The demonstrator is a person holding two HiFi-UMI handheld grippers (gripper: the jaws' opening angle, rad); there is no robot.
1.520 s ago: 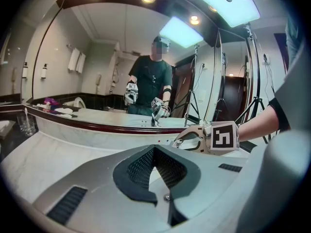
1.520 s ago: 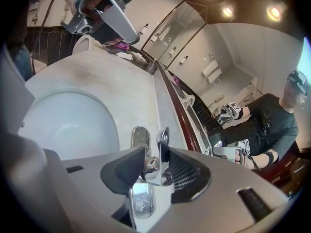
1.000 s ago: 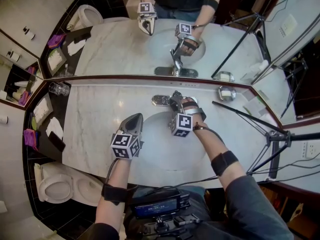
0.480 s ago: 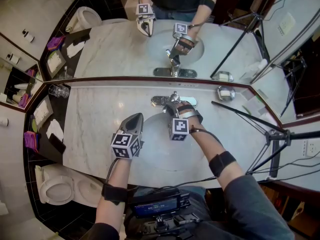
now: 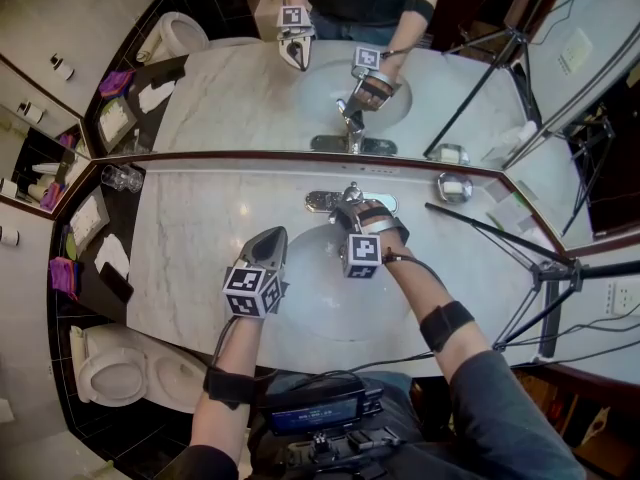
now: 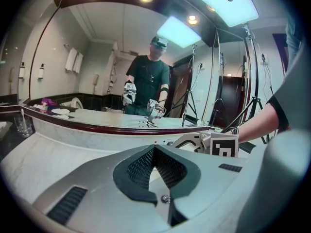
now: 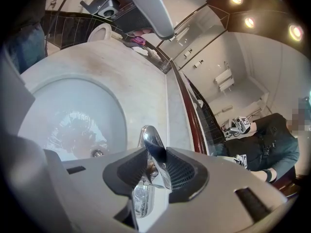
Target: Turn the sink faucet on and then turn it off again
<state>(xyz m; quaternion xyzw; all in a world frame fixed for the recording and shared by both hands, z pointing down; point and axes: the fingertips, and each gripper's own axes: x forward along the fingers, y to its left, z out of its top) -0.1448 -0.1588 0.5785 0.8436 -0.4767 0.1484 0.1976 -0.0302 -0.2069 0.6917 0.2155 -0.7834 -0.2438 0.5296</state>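
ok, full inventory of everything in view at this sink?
marble countertop: 1, white, below mirror
oval sink basin: 1, white, centre of countertop
chrome faucet: 1, silver, behind basin
wall mirror: 1, dark-edged, behind countertop
glass tumblers: apparently 2, clear, countertop's far-left corner
soap dish: 1, silver, right of faucet
ceramic toilet: 1, white, floor at left
metal tripod: 1, black, right of countertop
left gripper: 1, grey, shut, empty, beside basin's left edge
right gripper: 1, grey, shut on faucet lever

It was a bathroom: a marble desk [image 5: 190,258] with a sunken sink [image 5: 320,303] and chrome faucet [image 5: 350,194], a wall mirror [image 5: 240,98], a white toilet [image 5: 115,373], and hanging towels [image 6: 74,61].
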